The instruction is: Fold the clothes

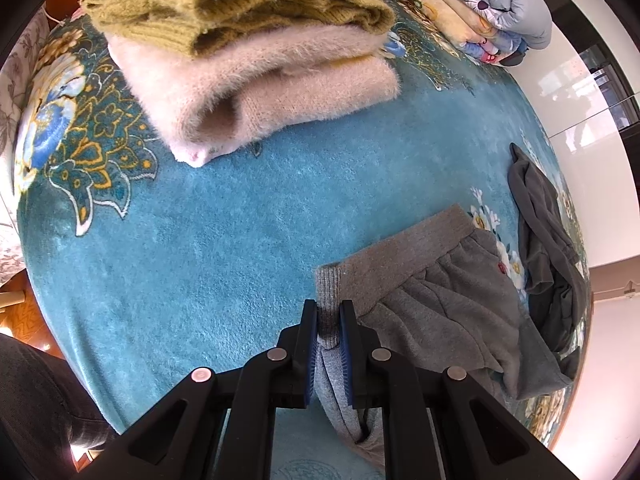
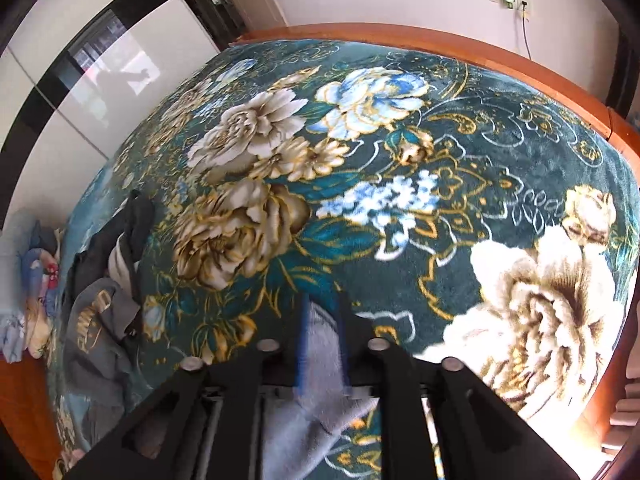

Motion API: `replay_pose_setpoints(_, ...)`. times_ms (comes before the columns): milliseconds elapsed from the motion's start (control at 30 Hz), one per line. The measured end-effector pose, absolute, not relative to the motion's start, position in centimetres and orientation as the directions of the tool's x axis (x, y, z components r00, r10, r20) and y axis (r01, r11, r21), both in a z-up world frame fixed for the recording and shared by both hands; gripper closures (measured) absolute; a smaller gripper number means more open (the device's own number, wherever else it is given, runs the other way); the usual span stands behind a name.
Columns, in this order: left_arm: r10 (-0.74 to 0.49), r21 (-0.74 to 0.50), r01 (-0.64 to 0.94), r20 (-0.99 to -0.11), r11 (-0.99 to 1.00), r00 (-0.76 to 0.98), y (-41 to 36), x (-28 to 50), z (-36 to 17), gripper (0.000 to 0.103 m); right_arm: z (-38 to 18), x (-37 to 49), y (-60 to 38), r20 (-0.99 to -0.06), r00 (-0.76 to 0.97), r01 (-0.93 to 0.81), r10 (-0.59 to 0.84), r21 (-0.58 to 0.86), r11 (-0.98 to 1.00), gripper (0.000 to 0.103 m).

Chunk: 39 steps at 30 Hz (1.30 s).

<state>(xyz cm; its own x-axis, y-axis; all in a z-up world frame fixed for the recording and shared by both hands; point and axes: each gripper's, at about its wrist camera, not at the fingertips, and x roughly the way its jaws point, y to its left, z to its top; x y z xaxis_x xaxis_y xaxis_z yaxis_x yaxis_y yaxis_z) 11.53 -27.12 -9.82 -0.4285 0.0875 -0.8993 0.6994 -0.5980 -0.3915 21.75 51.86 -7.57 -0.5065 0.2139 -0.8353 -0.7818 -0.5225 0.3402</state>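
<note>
- Left wrist view: your left gripper [image 1: 329, 312] is clamping the ribbed waistband corner of the grey sweatpants [image 1: 436, 300], pads pressing on the cloth from both sides. The pants are lying on the teal floral blanket [image 1: 208, 248], trailing toward the lower right.
- Only this view is showing you the folded pile at the top: an olive knit sweater [image 1: 240, 0] sitting on a fuzzy pink sweater [image 1: 256, 88]. A dark grey garment [image 1: 548, 248] is lying crumpled just beside the pants at the blanket's right edge, and stacked quilts [image 1: 480, 8] are sitting in the far corner.
- Open blanket is lying between the pile and the pants.
- Right wrist view: your right gripper [image 2: 322, 328] is standing partly open with pale grey cloth [image 2: 316, 360] lying between its fingers; motion blur is hiding whether the pads are touching it, so I cannot tell if it is gripped.
- Only here you are seeing the wooden bed frame [image 2: 440, 46] curving round the far and right edges, with a wide flowered stretch of blanket before it.
- A dark crumpled garment [image 2: 100, 312] with printed lettering is lying at the left.
</note>
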Motion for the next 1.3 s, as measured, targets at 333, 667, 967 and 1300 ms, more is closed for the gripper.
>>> replay_pose_setpoints(333, 0.095, -0.395, 0.697, -0.899, -0.598, -0.428, -27.3, 11.8, -9.6, 0.091, -16.8, 26.6, 48.4, -0.837, -0.547, -0.786, -0.02, 0.522, -0.331, 0.067)
replay_pose_setpoints(667, 0.07, -0.365, 0.727, -0.913, -0.581, -0.402, -27.4, 12.2, -9.7, 0.092, -16.3, 23.9, 47.4, -0.83, -0.557, -0.788, -0.018, 0.536, -0.302, 0.094)
replay_pose_setpoints(967, 0.0, -0.295, 0.732, -0.928, -0.615, -0.374, -25.4, 13.9, -8.3, 0.093, -9.0, 24.6, 47.8, -0.773, -0.615, -0.755, 0.158, 0.519, -0.401, 0.096)
replay_pose_setpoints(1300, 0.09, -0.28, 0.756, -0.955, -0.592, -0.284, -25.9, 13.6, -10.5, 0.089, -14.0, 26.7, 48.6, -0.877, -0.465, -0.855, 0.118, 0.411, -0.317, 0.096)
